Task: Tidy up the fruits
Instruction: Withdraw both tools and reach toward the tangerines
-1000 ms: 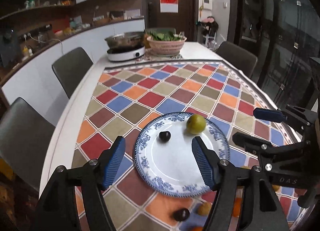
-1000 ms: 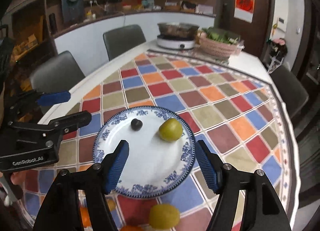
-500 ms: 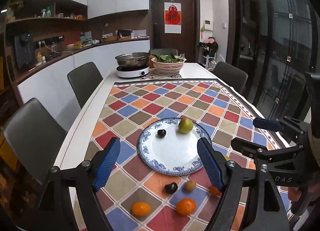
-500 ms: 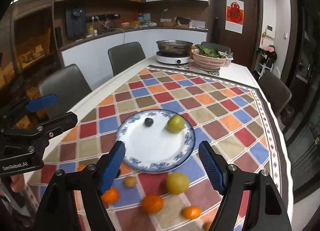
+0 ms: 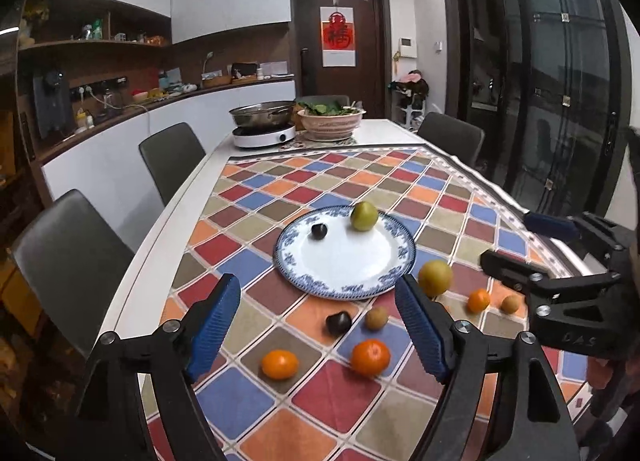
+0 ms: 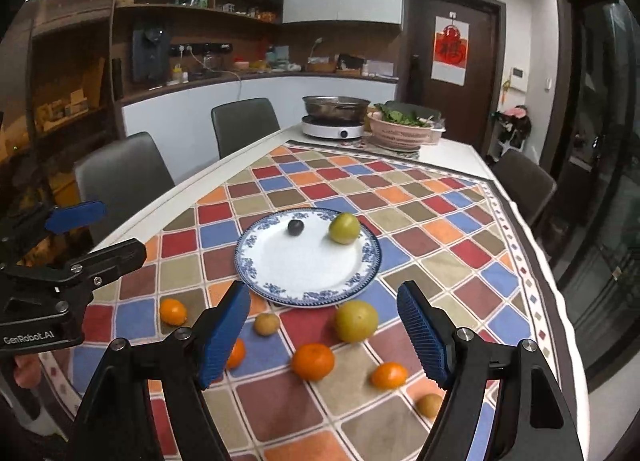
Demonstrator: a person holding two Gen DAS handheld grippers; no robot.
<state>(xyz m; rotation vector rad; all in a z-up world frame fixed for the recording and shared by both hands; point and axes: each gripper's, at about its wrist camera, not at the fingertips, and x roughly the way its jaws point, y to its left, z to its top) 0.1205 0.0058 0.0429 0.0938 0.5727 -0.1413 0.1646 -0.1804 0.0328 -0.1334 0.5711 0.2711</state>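
Note:
A blue-rimmed white plate (image 5: pixel 344 289) (image 6: pixel 280 293) sits mid-table and holds a green fruit (image 5: pixel 364 216) (image 6: pixel 344 228) and a small dark fruit (image 5: pixel 319 230) (image 6: pixel 295 227). Loose fruit lies in front of the plate: a large yellow-green fruit (image 5: pixel 435 278) (image 6: pixel 356 320), several oranges (image 5: pixel 370 357) (image 6: pixel 312 361), small brown fruits (image 5: pixel 376 318) (image 6: pixel 267 323) and a dark one (image 5: pixel 338 322). My left gripper (image 5: pixel 320 333) is open and empty, above the near fruit. My right gripper (image 6: pixel 322 341) is open and empty, also held above the near fruit.
The table has a chequered cloth (image 5: pixel 360 181). A pan on a white hotplate (image 5: pixel 264 129) and a basket of greens (image 5: pixel 332 121) stand at the far end. Grey chairs (image 5: pixel 172 161) line the left side, one (image 5: pixel 450 137) the right.
Both grippers have pulled back and up from the plate, still open. More of the table and the loose fruit in front of the plate have come into view.

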